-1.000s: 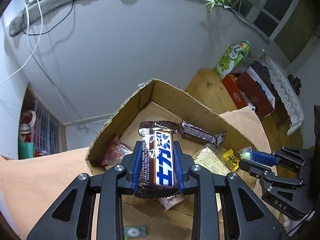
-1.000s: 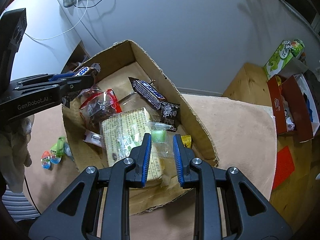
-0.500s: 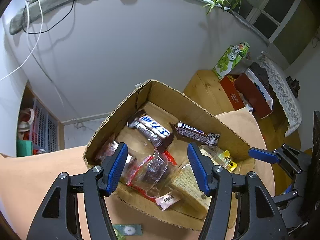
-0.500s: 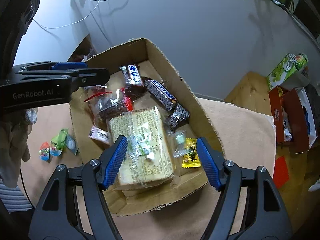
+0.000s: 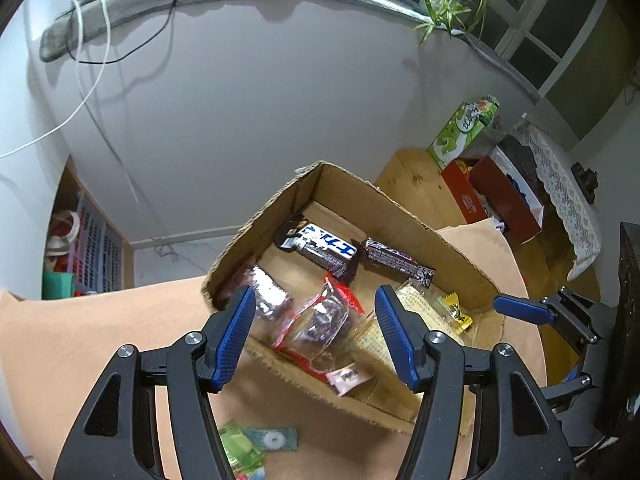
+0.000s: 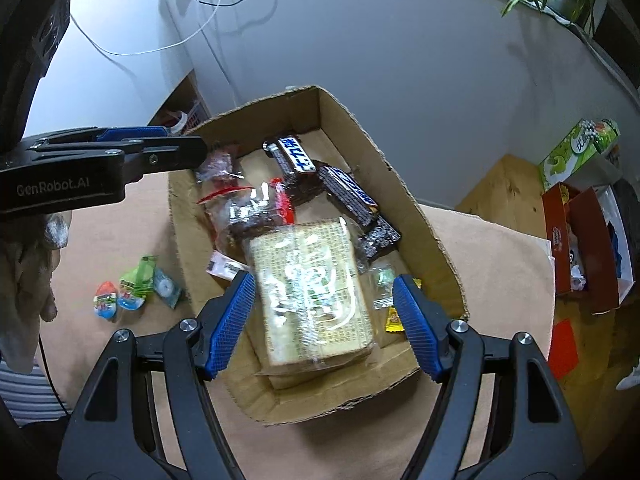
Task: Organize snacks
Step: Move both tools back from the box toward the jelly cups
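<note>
A cardboard box is seen on a peach-coloured tablecloth, and the snacks lie inside it. At the box's far end a chocolate bar with a white and blue label lies beside a second dark chocolate bar, the two touching at one end. Nearer the middle of the box a red-edged clear packet of dark pieces is seen, and a large clear-wrapped block of pale crackers fills the near end. By the box's right wall a small clear candy wrapper and a yellow sachet lie just beside the crackers. A small pink and white sachet is tucked against the left wall.

The left gripper is held above the box's near left corner with its jaws spread and nothing between them. The right gripper is held above the box's near end, likewise spread wide and empty.

Outside the box, to its left on the tablecloth, a few small green and red-blue candy packets are scattered. Beyond the box's right side a green carton and red boxes stand on a wooden surface.
</note>
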Demonstrator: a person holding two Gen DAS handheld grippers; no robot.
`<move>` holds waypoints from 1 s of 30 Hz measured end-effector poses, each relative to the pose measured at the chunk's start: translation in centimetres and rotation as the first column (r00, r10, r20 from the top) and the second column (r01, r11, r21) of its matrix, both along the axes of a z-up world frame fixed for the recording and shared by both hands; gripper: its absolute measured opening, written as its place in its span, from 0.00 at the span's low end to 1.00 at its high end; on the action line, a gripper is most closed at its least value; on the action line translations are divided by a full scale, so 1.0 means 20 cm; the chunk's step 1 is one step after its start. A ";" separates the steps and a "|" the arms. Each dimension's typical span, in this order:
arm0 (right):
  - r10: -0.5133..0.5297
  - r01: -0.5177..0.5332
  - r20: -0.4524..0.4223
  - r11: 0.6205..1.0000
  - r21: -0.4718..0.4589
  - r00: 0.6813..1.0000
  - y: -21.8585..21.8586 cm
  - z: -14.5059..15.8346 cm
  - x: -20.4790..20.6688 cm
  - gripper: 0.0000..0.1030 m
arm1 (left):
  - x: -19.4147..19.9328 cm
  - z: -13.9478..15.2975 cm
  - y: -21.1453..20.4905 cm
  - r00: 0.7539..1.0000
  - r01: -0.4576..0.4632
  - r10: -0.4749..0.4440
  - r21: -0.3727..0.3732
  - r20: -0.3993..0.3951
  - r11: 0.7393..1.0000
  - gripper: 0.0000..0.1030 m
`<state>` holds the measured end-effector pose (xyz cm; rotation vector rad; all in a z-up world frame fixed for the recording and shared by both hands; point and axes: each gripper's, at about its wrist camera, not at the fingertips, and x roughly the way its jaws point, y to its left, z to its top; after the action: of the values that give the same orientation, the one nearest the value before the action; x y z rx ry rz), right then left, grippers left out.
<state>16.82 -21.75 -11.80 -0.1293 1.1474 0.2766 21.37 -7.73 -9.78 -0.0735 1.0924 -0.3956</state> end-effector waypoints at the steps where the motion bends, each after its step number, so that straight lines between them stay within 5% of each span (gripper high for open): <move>1: 0.004 -0.004 0.003 1.000 0.005 1.000 0.01 0.01 -0.01 0.72 | -0.01 0.00 0.02 1.000 -0.005 0.005 -0.004 0.001 1.000 0.60; 15: 0.122 -0.123 0.028 0.991 0.055 0.992 0.24 0.11 -0.18 0.72 | -0.21 0.02 0.34 0.995 -0.103 0.102 -0.030 -0.002 0.994 0.60; 30: 0.216 -0.211 -0.033 0.972 0.106 0.976 0.47 0.02 -0.29 0.72 | -0.55 -0.08 0.62 0.978 -0.206 0.204 -0.034 -0.051 0.978 0.60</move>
<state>10.94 -12.43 -11.38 -0.1581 1.1622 0.5307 10.39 4.67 -11.43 -0.2300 1.1116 -0.2303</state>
